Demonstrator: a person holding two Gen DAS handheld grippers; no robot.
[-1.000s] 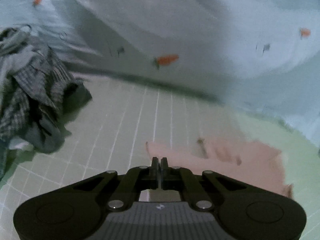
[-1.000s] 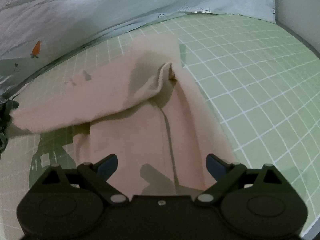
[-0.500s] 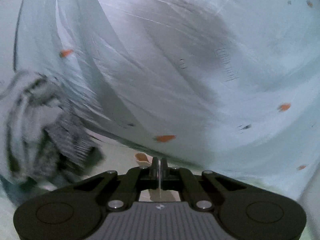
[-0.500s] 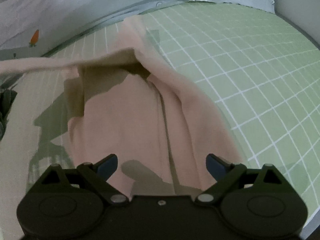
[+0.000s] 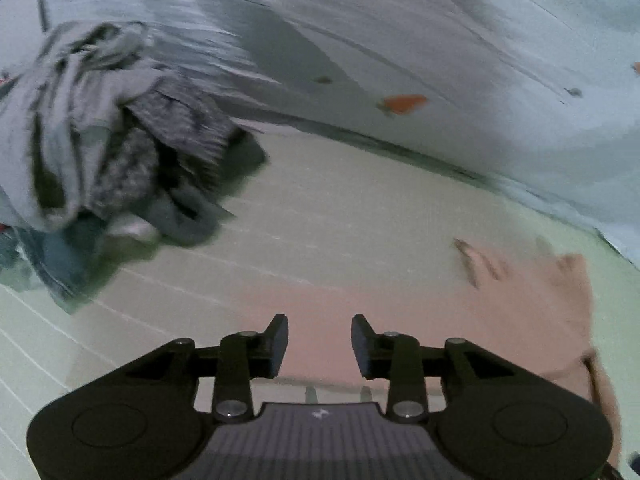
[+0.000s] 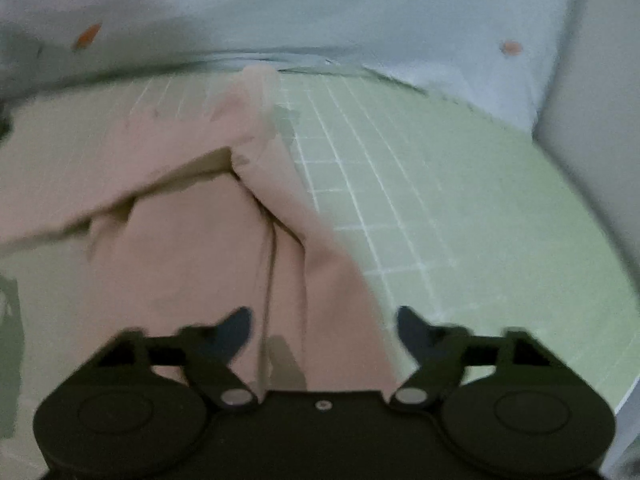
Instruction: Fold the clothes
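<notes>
Bedroom (carrot-print duvet, clothes pile)

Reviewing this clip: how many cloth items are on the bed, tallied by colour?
Pink garment: 1
Grey heap of clothes: 1 heap, pieces too tangled and blurred to separate
Pale blue carrot-print quilt: 1
Green checked sheet: 1
Total: 4

No words, numbers or brand names could be read anywhere. Saw only a tiny pale mark, too small to make out, on the left gripper body, and little orange carrot pictures on the pale blue sheet.
</notes>
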